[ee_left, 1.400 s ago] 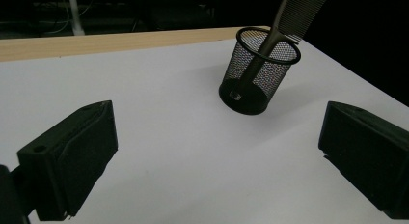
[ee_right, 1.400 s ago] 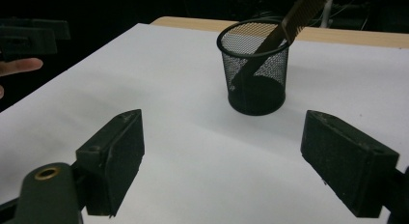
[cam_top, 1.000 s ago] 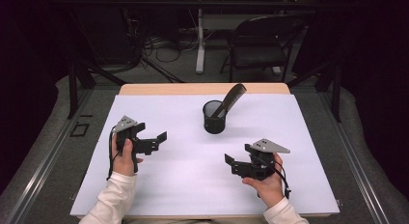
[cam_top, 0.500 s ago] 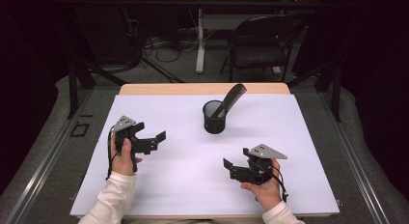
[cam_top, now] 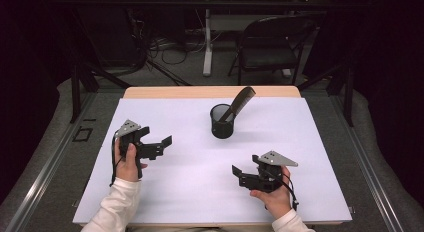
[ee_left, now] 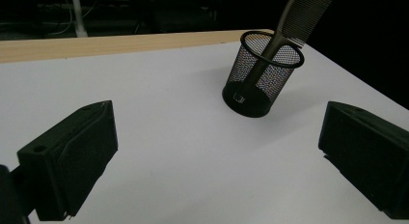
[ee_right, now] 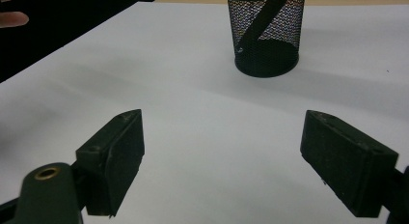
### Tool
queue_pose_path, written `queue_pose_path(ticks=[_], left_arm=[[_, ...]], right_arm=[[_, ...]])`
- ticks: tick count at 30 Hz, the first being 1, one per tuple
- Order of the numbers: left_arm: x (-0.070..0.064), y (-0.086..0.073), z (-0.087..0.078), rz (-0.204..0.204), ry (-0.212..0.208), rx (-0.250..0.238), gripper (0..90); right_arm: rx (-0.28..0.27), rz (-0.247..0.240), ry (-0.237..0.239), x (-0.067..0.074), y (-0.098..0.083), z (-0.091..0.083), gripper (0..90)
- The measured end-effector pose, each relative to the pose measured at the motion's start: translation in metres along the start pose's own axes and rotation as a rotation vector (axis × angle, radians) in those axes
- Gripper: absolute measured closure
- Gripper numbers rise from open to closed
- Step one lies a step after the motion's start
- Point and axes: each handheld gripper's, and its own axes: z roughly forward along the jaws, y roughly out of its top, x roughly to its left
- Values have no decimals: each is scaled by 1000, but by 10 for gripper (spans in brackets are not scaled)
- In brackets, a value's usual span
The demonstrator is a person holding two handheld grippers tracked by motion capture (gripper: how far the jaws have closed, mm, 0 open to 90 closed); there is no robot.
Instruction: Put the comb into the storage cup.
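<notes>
Black wire-mesh cylindrical pen cup [cam_top: 222,122] stands upright on the white table sheet [cam_top: 200,187], toward the far middle of the table, short of the bare wooden strip [cam_top: 165,92] along the far edge. Dark flat plastic comb [cam_top: 240,103] sits in the cup, handle end down inside the mesh, toothed end sticking out above the rim and leaning to the right and away in the high view. Left gripper [cam_top: 165,142], black two-jaw hand-held with grey three-cornered plate on top, held in the person's left hand [cam_top: 127,162] at the left of the sheet, jaws pointing right, toward the cup but well apart from it. In the left gripper view the jaws stand wide apart with nothing between them, bare white sheet below, cup [ee_left: 263,74] and comb [ee_left: 301,14] ahead and to the right. Right gripper [cam_top: 237,174], same build, held in the right hand [cam_top: 272,197] at the near right of the sheet, jaws pointing left, well apart from the cup. In the right gripper view its jaws are spread wide, empty, with the cup [ee_right: 265,35] straight ahead and the comb handle [ee_right: 258,23] visible slanting through the mesh. White sleeves [cam_top: 112,207] come in at the bottom edge. Black folding chair [cam_top: 272,44] stands beyond the table on the grey floor.
</notes>
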Motion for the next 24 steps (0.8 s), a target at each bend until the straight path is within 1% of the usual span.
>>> queue_pose_path(ticks=[5,8,17,24], left_arm=[[0,0,0,0,1,1,3],[0,0,0,0,1,-1,3],[1,0,0,-1,3,-2,3],[1,0,1,-2,3,-2,3]], right_arm=[[-6,5,-1,-1,-1,1,154],[3,8,-3,-2,-2,1,154],[12,-3,-4,-1,-4,3,155],[9,1,-6,-3,-4,3,154]])
